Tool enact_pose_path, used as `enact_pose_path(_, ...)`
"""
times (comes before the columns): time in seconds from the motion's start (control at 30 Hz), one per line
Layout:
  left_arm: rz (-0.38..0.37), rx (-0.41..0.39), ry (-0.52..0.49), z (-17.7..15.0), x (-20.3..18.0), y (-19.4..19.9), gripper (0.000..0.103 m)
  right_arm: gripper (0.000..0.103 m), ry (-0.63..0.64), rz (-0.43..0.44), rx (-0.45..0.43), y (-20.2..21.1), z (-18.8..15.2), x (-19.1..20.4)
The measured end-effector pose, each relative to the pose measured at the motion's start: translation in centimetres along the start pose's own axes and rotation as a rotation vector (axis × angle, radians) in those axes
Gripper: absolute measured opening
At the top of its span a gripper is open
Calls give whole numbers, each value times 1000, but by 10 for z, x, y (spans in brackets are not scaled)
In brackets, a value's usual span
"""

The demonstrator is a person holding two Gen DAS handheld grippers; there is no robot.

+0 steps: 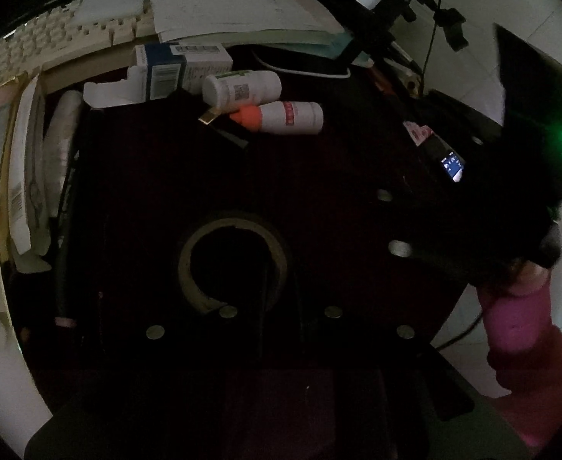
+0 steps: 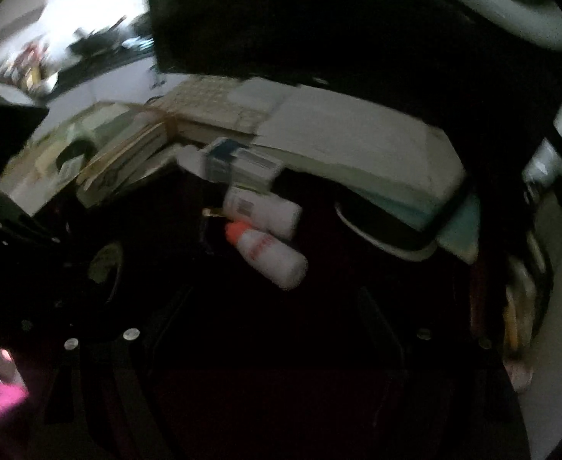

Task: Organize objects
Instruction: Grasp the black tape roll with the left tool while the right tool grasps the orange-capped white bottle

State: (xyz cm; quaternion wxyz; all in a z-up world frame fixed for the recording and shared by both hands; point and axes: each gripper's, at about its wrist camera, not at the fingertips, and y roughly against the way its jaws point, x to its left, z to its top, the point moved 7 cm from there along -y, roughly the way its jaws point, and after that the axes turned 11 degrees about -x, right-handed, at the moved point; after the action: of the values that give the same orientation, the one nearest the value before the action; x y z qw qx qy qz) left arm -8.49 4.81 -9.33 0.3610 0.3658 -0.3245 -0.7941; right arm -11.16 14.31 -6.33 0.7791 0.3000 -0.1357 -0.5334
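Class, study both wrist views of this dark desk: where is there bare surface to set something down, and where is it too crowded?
Free: the dark desk top between the orange-capped bottle and the tape roll. Crowded: the back edge, where the white pill bottle, medicine box, paper stack and keyboard sit close together, and the left side with its cartons.

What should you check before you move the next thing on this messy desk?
1. Left gripper shut: ok.
2. Tape really pinched in it: cannot tell, too dark.
3. Right gripper open with nothing between its fingers: ok.
4. Orange-capped bottle lying free, ahead of both grippers: ok.
5. Right wrist view sharp enough to aim: not ok, it is blurred.
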Motion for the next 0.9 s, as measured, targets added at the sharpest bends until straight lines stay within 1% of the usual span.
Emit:
enact_pose_path(0.07, 1, -2, 2, 1, 1, 0, 11, 82, 27, 7, 15, -11, 2, 3)
enact_pose_path(0.17, 7, -5, -3, 1, 1, -2, 11, 74, 40, 11, 50, -30, 1, 2)
enact_pose_path(0.23, 12, -6, -4, 2, 0, -4, 11, 65, 29, 16, 75, -42, 0, -1)
enact_pose_path(0.27, 12, -5, -3, 3, 0, -5, 11, 58, 21, 15, 84, -46, -1, -2)
enact_pose_path(0.33, 17, -3, 5, 4, 0, -7, 11, 50, -15, 37, 85, -49, -1, -4)
enact_pose_path(0.37, 20, -1, 8, 4, 2, -8, 11, 41, -34, 47, 88, -49, -2, -4)
enact_pose_path(0.5, 24, 9, 15, 7, 2, -14, 11, 38, -81, 48, 97, -42, -8, -6)
enact_pose_path(0.6, 25, 21, 21, 8, 3, -14, 12, 30, -115, 57, 106, -34, -15, -4)
enact_pose_path(0.67, 32, 22, 9, 8, 2, -14, 12, 27, -127, 53, 110, -28, -19, -2)
enact_pose_path(0.83, 11, 19, 38, 7, 6, -11, 12, 27, -140, 32, 96, -26, -20, -2)
enact_pose_path(0.9, 32, -5, 10, 5, 3, -10, 13, 26, -148, 28, 91, -27, -19, -2)
